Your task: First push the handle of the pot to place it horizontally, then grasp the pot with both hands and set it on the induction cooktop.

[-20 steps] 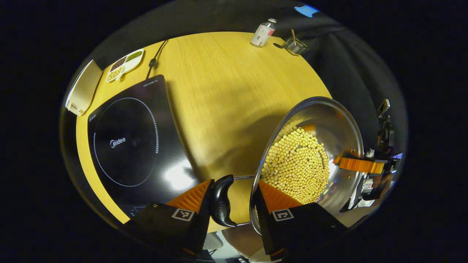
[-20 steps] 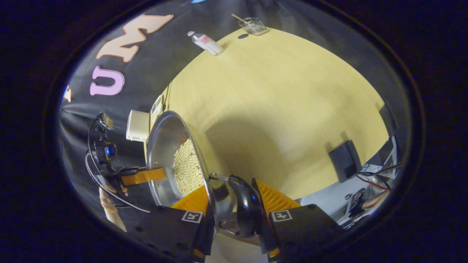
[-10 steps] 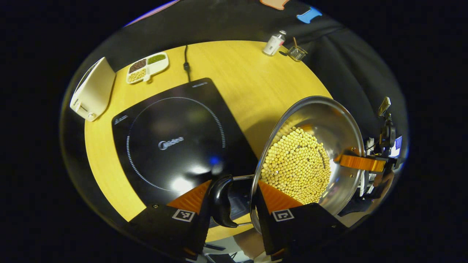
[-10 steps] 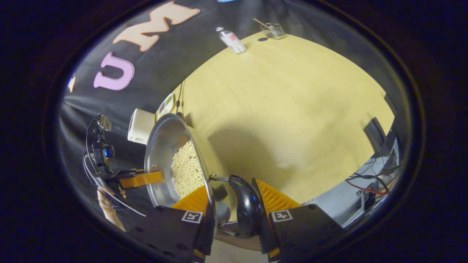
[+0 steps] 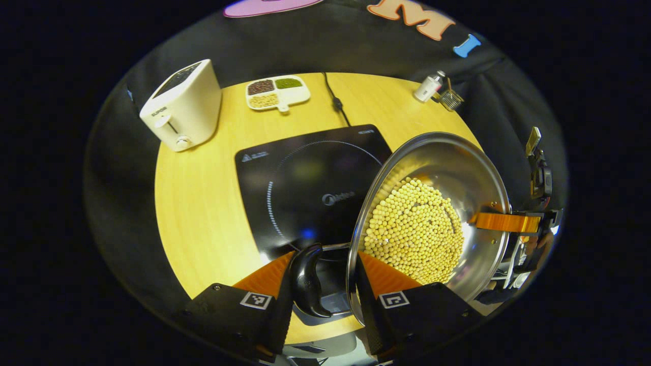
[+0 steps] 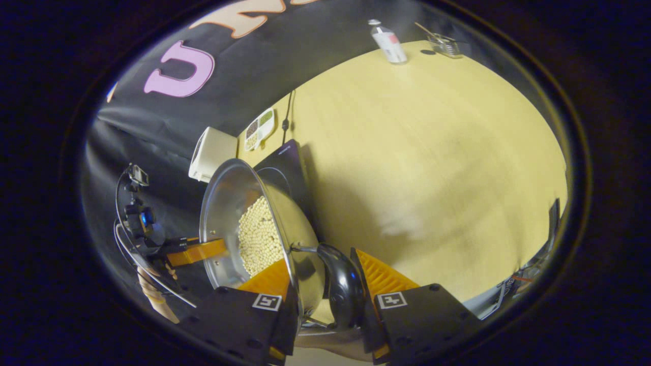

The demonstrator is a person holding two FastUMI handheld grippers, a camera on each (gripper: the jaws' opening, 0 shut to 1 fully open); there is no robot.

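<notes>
Pot point(image 5: 432, 218), gripped at both handles by both tongs, has moved apparently over the cooktop point(image 5: 305, 188).

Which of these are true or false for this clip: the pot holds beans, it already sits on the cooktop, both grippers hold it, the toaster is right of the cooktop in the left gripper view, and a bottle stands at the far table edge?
1. The pot holds pale round beans. True.
2. The pot rests flat on the cooktop. False: it is held up and tilted, overlapping only the cooktop's near right part in the left gripper view.
3. Both grippers hold the pot. True: the left gripper and the right gripper each clamp a black handle and the rim beside it.
4. The toaster is right of the cooktop in the left gripper view. False: it is to the left.
5. A bottle stands at the far table edge. True.
</notes>
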